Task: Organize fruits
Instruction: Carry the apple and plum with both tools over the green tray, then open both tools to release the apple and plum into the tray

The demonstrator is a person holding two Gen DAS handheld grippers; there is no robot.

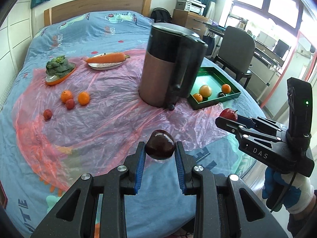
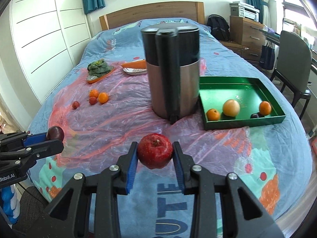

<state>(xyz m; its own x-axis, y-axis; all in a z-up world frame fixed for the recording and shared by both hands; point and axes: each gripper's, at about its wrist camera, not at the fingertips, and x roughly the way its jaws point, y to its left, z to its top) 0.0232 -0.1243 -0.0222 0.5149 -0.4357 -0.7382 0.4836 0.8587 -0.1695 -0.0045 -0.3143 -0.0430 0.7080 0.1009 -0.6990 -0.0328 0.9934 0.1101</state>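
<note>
My left gripper (image 1: 160,148) is shut on a dark plum (image 1: 160,147) and holds it above the bed's near edge. My right gripper (image 2: 155,151) is shut on a red apple (image 2: 155,150), also in the air; it shows at the right of the left wrist view (image 1: 227,119). A green tray (image 2: 243,123) at the right holds two oranges (image 2: 213,114), a pale grapefruit (image 2: 231,107) and a dark plum (image 2: 254,115). On the pink plastic sheet at the left lie two oranges (image 2: 103,97) and two small red fruits (image 2: 92,100).
A tall black and metal bin (image 2: 173,67) stands mid-bed, just left of the tray. Behind it are a dish with leafy greens (image 2: 99,69) and a plate with a carrot (image 2: 135,65). A chair (image 2: 295,59) stands by the bed's right side.
</note>
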